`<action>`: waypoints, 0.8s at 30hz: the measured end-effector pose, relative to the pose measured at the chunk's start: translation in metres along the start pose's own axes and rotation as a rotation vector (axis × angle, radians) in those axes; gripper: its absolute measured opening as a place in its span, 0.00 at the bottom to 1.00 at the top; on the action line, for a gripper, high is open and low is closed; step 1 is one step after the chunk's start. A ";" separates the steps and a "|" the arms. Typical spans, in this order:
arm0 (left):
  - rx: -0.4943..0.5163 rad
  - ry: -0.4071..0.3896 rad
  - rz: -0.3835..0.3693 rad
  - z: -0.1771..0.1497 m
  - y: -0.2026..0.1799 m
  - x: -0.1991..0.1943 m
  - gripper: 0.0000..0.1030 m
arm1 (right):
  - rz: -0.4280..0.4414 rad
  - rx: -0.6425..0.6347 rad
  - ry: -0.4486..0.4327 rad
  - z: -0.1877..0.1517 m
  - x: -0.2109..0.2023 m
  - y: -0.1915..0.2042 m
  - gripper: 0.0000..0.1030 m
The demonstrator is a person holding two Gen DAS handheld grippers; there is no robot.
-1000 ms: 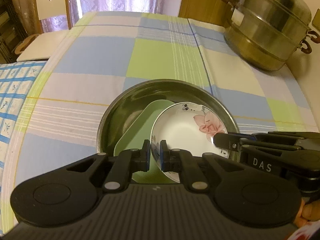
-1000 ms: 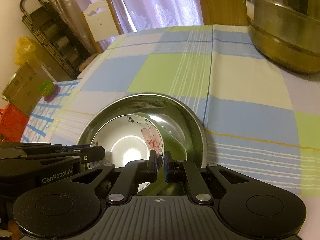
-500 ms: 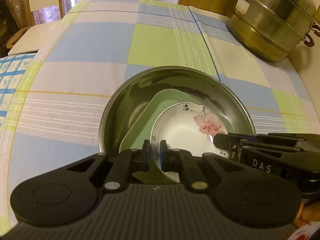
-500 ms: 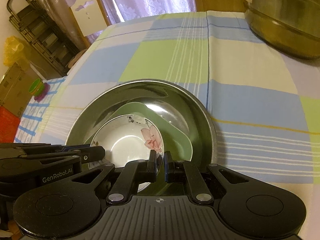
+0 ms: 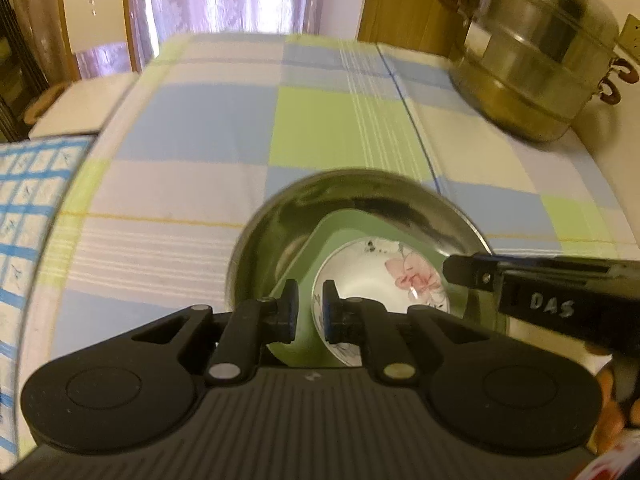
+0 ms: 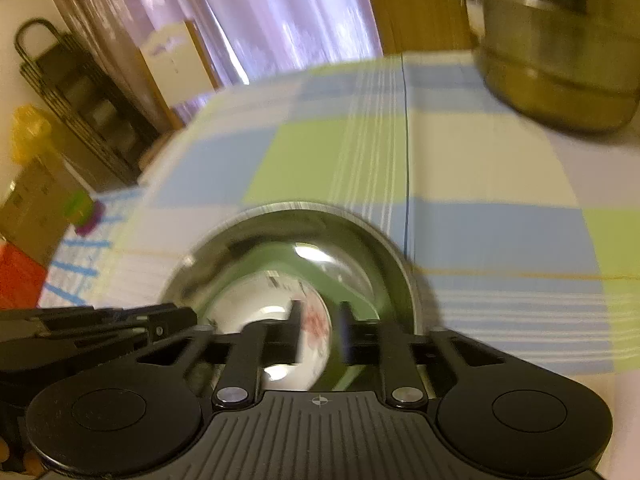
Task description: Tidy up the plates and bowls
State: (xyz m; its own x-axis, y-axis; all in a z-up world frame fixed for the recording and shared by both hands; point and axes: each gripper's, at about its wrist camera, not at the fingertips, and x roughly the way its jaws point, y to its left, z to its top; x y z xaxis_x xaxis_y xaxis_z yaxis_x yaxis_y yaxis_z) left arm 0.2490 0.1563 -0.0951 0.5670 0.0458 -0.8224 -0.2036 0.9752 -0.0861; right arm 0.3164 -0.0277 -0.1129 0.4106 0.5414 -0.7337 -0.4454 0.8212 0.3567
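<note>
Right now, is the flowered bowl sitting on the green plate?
Touching. The left wrist view shows the flowered bowl resting on the green plate, inside the steel basin.

White floral bowl (image 5: 384, 280) on green plate (image 5: 340, 228), apparently loose, inside steel basin (image 5: 280, 216)

We've got our left gripper (image 5: 307, 312) jaws opening around the floral bowl (image 5: 380, 280) rim, stacked on the green plate (image 5: 340, 228) inside the steel basin (image 5: 360, 196).

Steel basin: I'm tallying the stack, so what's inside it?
Inside the steel basin lies a green plate, with a white flowered bowl on top of it. The basin's bottom under them is mostly covered, so anything beneath cannot be seen.
</note>
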 end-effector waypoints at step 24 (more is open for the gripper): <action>-0.003 -0.055 0.038 -0.103 -0.075 -0.153 0.13 | 0.049 -0.052 -0.143 -0.109 -0.204 -0.051 0.48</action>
State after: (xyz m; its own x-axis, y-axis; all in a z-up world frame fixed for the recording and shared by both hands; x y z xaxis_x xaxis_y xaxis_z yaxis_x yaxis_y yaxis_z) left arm 0.0952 0.0539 -0.0203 0.6020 0.0942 -0.7929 -0.2279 0.9720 -0.0575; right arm 0.1685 -0.2000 -0.0444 0.4953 0.6035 -0.6248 -0.5066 0.7850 0.3566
